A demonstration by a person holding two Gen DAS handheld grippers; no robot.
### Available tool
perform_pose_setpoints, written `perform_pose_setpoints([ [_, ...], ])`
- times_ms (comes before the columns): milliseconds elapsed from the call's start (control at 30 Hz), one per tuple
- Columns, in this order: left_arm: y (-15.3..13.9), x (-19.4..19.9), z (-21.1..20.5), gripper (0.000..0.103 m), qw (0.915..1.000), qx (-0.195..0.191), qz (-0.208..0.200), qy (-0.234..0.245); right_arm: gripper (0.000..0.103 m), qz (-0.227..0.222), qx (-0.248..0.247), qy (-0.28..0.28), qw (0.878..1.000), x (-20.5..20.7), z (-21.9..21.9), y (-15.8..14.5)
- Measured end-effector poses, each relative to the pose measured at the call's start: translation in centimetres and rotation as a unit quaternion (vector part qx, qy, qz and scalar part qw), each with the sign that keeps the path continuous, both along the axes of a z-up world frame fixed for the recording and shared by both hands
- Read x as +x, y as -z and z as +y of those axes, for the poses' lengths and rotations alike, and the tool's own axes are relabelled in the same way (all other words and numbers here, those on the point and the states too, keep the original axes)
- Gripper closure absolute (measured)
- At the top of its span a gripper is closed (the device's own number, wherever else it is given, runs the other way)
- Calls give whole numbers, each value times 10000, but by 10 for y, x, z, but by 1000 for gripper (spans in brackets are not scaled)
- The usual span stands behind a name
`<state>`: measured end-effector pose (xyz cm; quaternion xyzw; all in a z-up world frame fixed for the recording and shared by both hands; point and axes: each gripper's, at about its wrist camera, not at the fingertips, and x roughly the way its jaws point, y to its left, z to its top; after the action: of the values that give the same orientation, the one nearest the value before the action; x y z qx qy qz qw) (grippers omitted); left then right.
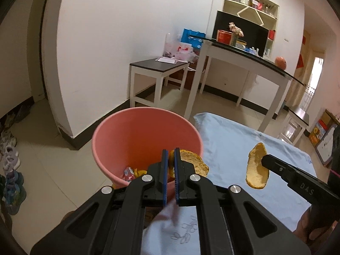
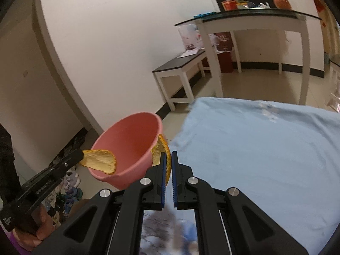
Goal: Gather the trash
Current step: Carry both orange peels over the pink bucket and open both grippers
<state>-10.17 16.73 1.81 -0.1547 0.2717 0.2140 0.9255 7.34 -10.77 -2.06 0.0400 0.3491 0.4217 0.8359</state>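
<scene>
Over the pink bin [image 1: 136,140], beside the blue-covered table [image 1: 244,148], both grippers are holding orange peel. The left gripper [image 1: 170,159] is clamping one peel [image 1: 193,161], whose long axis is stretching rightward across the bin's rim toward the table edge. The right gripper [image 1: 265,159] is pinching a second peel [image 1: 257,167], hanging lengthwise above the cloth, well apart from the bin. Inside the bin, wrappers and peel scraps [image 1: 132,173] are lying at the bottom. Bare floor [image 1: 53,170] is spreading left of the bin.
</scene>
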Motion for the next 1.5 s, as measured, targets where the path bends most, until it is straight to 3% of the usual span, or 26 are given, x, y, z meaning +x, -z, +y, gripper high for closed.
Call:
perform_pose_setpoints([
  [600,9,-10,62,98,9984,-119,-37,-554,98,-258,-296,-530,9978,-32,99,-17],
  [1500,35,2,96,98,9972,-260,148,-689,98,-216,-742,-515,9957,-20,146,15],
])
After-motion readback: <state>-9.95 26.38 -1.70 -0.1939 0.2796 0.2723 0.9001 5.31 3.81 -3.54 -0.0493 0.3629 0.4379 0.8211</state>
